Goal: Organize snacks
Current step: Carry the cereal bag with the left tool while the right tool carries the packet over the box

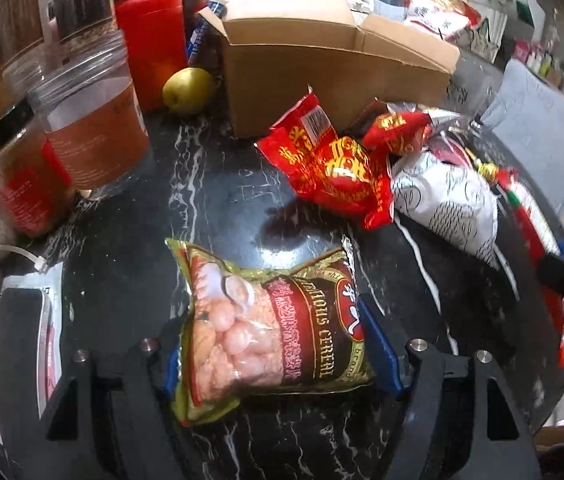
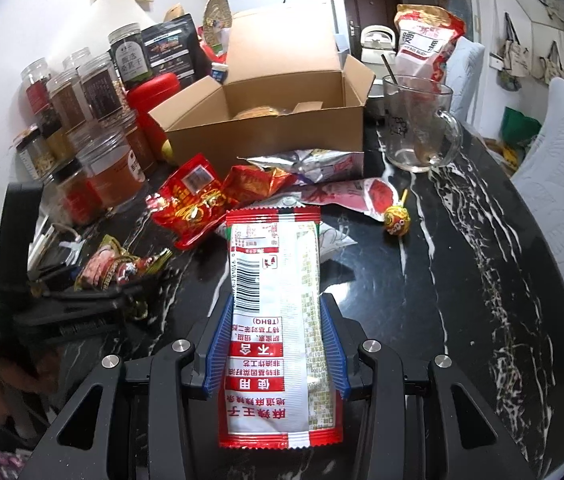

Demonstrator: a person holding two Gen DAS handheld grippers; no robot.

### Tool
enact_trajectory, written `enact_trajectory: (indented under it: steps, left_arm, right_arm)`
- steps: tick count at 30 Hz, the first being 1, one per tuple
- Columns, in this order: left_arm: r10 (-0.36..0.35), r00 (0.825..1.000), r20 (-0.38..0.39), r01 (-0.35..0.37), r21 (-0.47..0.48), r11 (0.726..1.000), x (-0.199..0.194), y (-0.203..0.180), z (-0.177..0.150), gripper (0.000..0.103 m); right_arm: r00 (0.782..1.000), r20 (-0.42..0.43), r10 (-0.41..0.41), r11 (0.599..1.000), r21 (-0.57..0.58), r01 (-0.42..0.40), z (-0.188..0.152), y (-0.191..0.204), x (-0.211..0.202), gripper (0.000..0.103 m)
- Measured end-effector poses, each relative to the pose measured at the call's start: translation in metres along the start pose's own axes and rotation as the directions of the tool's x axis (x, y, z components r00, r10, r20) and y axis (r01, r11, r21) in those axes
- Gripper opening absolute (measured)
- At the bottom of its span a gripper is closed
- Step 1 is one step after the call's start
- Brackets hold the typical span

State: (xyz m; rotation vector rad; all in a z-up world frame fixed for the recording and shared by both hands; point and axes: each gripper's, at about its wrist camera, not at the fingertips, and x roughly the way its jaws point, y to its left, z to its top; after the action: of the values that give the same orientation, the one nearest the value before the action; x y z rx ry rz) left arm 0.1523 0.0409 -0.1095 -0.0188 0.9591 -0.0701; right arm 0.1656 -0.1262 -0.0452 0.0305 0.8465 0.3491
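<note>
We are holding our right claw (image 2: 276, 354) clamped on a red-and-white snack packet (image 2: 274, 320), the blue pads pressing its two long edges. The packet's long axis is running straight away from us along the fingers, its far sealed end pointing toward the cardboard box (image 2: 270, 120) and its near end hanging below the pads, above the black marbled tabletop (image 2: 461, 260).

Our left claw (image 1: 282, 344) is standing apart around a cereal packet (image 1: 270, 320) that is lying flat on the tabletop. Its blue pads are flanking the packet's two sides; we cannot tell whether they are touching it. That packet's long axis is also running away from us, its far sealed end pointing toward the red foil bags (image 1: 329, 168).

Just beyond, those red bags are lying crumpled in a heap, touching a white patterned pouch (image 1: 449, 200) on their right. In the right wrist view a round yellow lollipop (image 2: 395, 222) is lying near the pile, its stick pointing away.

Farther back, the cardboard box is sitting with its lid flap raised; something pale and round is showing inside, too hidden for us to name. A green-yellow fruit (image 1: 188, 90) is resting beside the box's left corner. Clear plastic jars (image 2: 94, 120) holding brownish contents are crowding the left edge, next to a red canister (image 1: 150, 40). To the right, a glass mug (image 2: 421, 124) is holding a spoon, and behind it a red-and-white bag (image 2: 425, 44) is standing upright.
</note>
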Motion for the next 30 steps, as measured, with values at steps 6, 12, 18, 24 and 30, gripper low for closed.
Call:
enact_trajectory:
  steps: [6, 12, 18, 24, 30]
  left_arm:
    - [-0.017, 1.0, 0.005, 0.017, -0.034, 0.999, -0.002, 0.002, 0.003, 0.066]
    - [-0.044, 0.999, 0.03, 0.045, -0.027, 0.999, -0.013, 0.002, 0.003, 0.061]
    - [-0.078, 0.992, 0.096, 0.08, -0.024, 0.996, -0.041, 0.005, 0.013, 0.061]
    - [-0.086, 0.982, 0.166, 0.09, -0.017, 0.996, -0.063, 0.008, 0.029, 0.062]
    - [-0.097, 0.966, 0.24, 0.104, -0.015, 0.994, -0.077, 0.012, 0.049, 0.061]
  right_arm:
    - [1.0, -0.003, 0.001, 1.0, 0.006, -0.001, -0.002, 0.0, 0.0, 0.042]
    - [1.0, 0.003, 0.005, 1.0, 0.009, -0.005, -0.002, 0.001, 0.0, 0.042]
    - [1.0, 0.014, 0.019, 1.0, 0.012, -0.019, 0.002, 0.002, -0.001, 0.042]
    - [0.998, 0.036, 0.057, 0.998, 0.01, -0.057, 0.014, 0.005, -0.003, 0.042]
    - [0.996, 0.065, 0.055, 0.998, -0.001, -0.055, 0.034, 0.006, -0.007, 0.042]
